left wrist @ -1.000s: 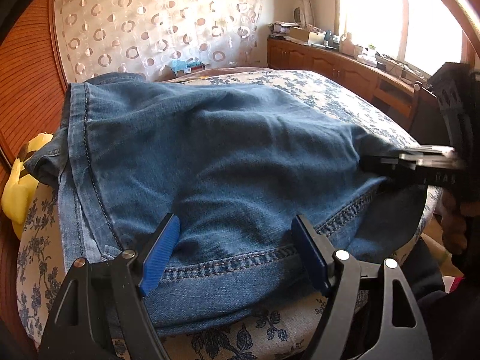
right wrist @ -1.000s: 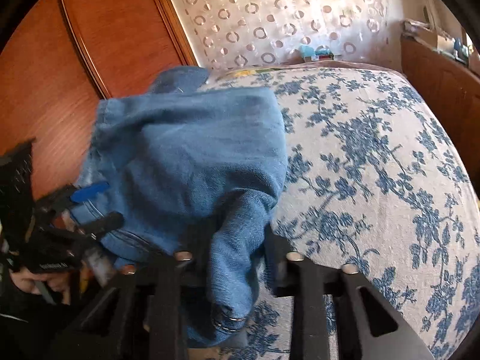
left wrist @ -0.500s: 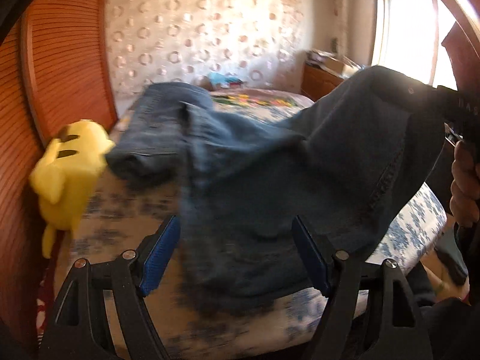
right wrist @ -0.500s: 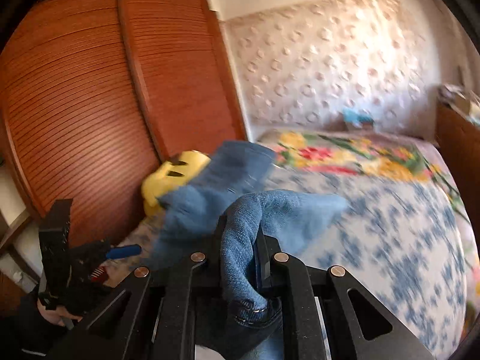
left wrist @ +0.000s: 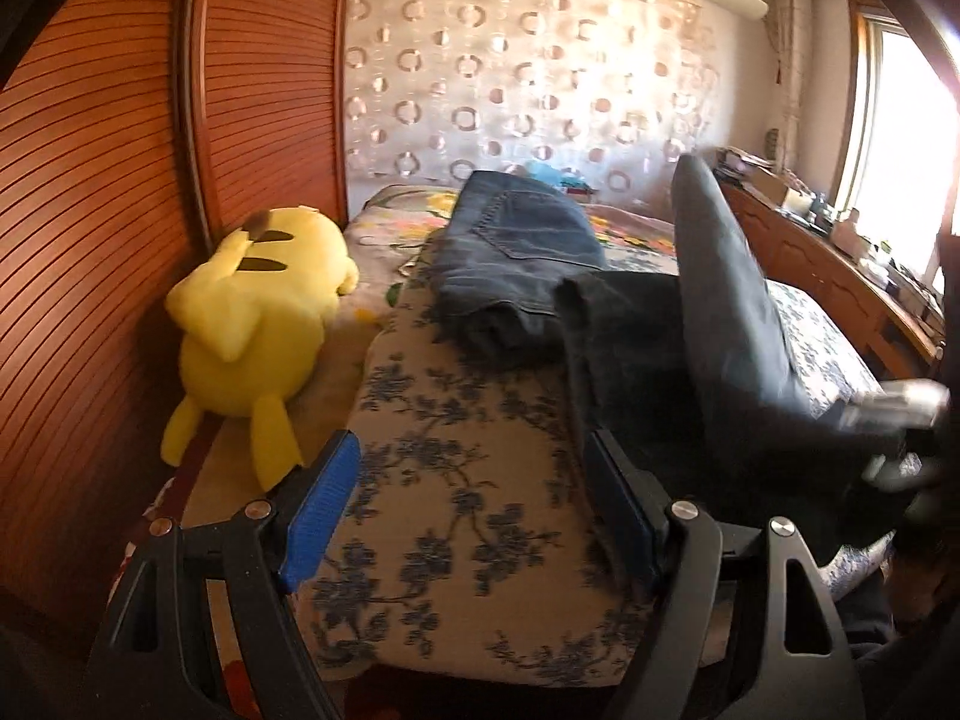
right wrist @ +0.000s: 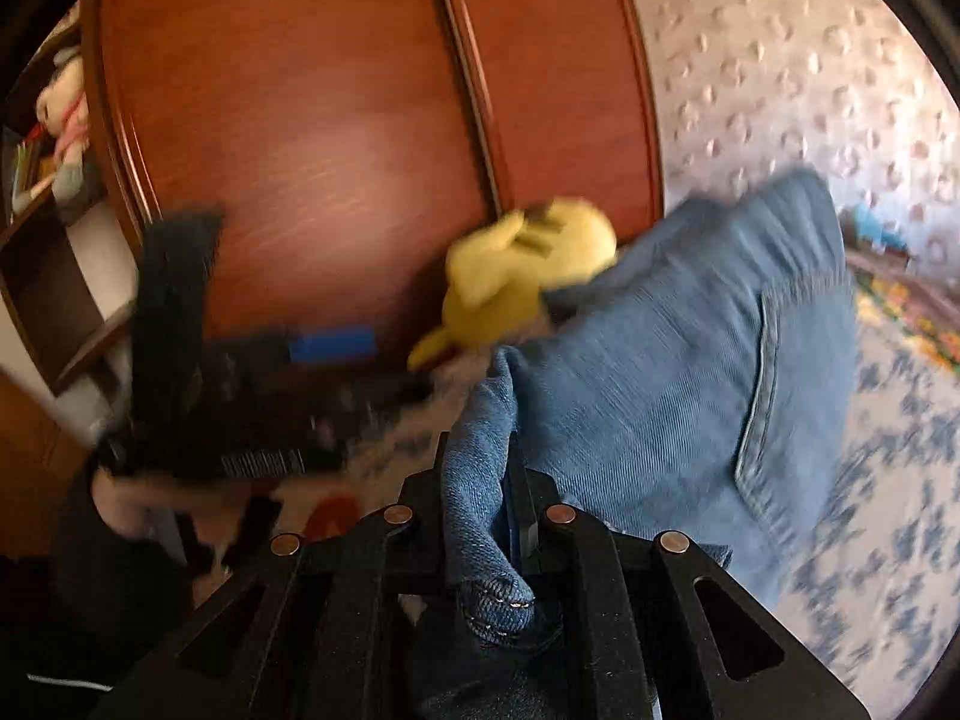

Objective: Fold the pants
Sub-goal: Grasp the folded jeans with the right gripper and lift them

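Right gripper [right wrist: 515, 516] pinches blue jeans [right wrist: 678, 372] beside a yellow plush [right wrist: 528, 264].

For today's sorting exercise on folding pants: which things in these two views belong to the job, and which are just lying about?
Belonging to the job:
- jeans
- right tool, shut on the jeans
- left tool, open
- bed

Just lying about:
- yellow plush toy
- wooden wardrobe
- cluttered sideboard

The left gripper [left wrist: 468, 516] is held with its blue-padded fingers [left wrist: 318, 510] spread wide, nothing gripped between them. The right gripper [right wrist: 480, 516] is clamped tight on a fold of denim.
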A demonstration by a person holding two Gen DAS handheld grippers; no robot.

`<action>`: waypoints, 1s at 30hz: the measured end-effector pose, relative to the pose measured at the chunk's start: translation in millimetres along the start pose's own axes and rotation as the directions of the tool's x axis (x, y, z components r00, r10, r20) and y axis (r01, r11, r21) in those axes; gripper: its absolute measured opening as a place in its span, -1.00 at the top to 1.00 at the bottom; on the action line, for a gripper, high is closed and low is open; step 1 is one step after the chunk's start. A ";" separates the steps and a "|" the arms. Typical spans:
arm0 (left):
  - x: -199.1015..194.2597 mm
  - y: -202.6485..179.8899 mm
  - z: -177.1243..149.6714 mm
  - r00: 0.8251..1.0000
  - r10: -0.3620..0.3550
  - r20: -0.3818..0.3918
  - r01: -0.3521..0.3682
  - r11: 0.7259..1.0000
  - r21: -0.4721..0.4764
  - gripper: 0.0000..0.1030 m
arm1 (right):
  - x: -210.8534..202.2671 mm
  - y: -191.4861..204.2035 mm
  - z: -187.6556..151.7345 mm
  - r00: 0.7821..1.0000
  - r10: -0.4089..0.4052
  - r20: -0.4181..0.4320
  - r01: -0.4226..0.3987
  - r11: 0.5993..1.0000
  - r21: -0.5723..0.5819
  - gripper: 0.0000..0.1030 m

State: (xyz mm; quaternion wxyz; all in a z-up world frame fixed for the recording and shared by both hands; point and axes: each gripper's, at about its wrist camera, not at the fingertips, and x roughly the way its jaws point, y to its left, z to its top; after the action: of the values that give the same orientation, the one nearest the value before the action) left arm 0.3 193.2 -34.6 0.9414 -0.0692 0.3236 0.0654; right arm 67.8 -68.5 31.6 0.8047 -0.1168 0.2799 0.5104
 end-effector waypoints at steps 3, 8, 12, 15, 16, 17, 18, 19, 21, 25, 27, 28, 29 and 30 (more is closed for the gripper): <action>0.7 1.1 1.8 1.000 0.000 0.007 0.000 1.000 0.000 -0.51 | 11.1 -7.7 -4.5 0.999 0.022 -0.037 -0.021 1.000 0.022 0.76; 4.4 -6.6 10.4 1.000 -0.022 0.017 0.022 1.000 0.017 -0.51 | 4.9 -11.6 2.7 0.999 0.011 -0.044 -0.011 1.000 0.015 0.74; 2.1 -17.4 16.5 0.999 -0.038 0.029 0.037 0.999 0.039 -0.51 | -16.2 -1.8 10.7 1.000 -0.006 -0.021 0.006 1.000 -0.008 0.36; 0.1 -25.0 20.0 0.998 -0.044 0.037 0.042 0.998 0.051 -0.51 | -31.0 0.8 15.4 0.999 -0.035 0.003 0.035 0.999 -0.026 0.19; -1.6 -27.2 21.2 0.998 -0.047 0.043 0.045 0.998 0.053 -0.51 | -37.9 0.0 14.6 0.999 -0.037 0.010 0.038 0.999 -0.016 0.18; -2.8 -29.2 22.8 0.998 -0.051 0.048 0.049 0.997 0.053 -0.51 | -41.0 -4.1 14.6 0.999 -0.030 0.014 0.030 1.000 0.000 0.17; -4.4 -31.9 24.9 0.997 -0.059 0.053 0.056 0.997 0.052 -0.51 | -41.4 -5.7 14.2 1.000 -0.027 0.017 0.026 1.000 0.009 0.17; -5.2 -34.2 26.5 0.996 -0.064 0.055 0.061 0.997 0.054 -0.51 | -43.4 -8.2 12.0 0.999 -0.039 0.024 0.038 0.999 0.011 0.17; -7.2 -39.3 29.3 0.996 -0.071 0.062 0.067 0.996 0.065 -0.51 | -55.4 -14.8 2.0 0.997 -0.062 0.046 0.061 0.998 0.021 0.14; -13.6 -51.5 36.1 0.990 -0.115 0.076 0.110 0.991 0.072 -0.51 | -73.1 -21.7 -9.9 0.994 -0.072 0.086 0.068 0.996 0.057 0.10; -15.8 -59.1 40.4 0.986 -0.142 0.084 0.136 0.988 0.079 -0.51 | -78.3 -26.8 -15.3 0.991 -0.076 0.107 0.068 0.995 0.076 0.10; -16.6 -63.6 43.8 0.984 -0.154 0.088 0.147 0.986 0.085 -0.51 | -75.7 -27.0 -20.5 0.993 -0.068 0.100 0.060 0.995 0.077 0.11; -16.7 -69.1 48.3 0.982 -0.164 0.092 0.156 0.983 0.094 -0.51 | -67.5 -24.8 -23.0 0.996 -0.045 0.072 0.040 0.997 0.070 0.41; -16.2 -73.7 51.5 0.981 -0.171 0.095 0.161 0.981 0.105 -0.51 | -60.9 -21.5 -27.6 0.998 -0.029 0.051 0.026 0.998 0.061 0.74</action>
State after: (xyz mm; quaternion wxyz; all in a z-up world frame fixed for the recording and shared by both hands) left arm 30.9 128.5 22.1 0.9613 -0.0469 0.2702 -0.0256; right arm 58.1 -137.4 41.6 0.8219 -0.0832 0.2727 0.4932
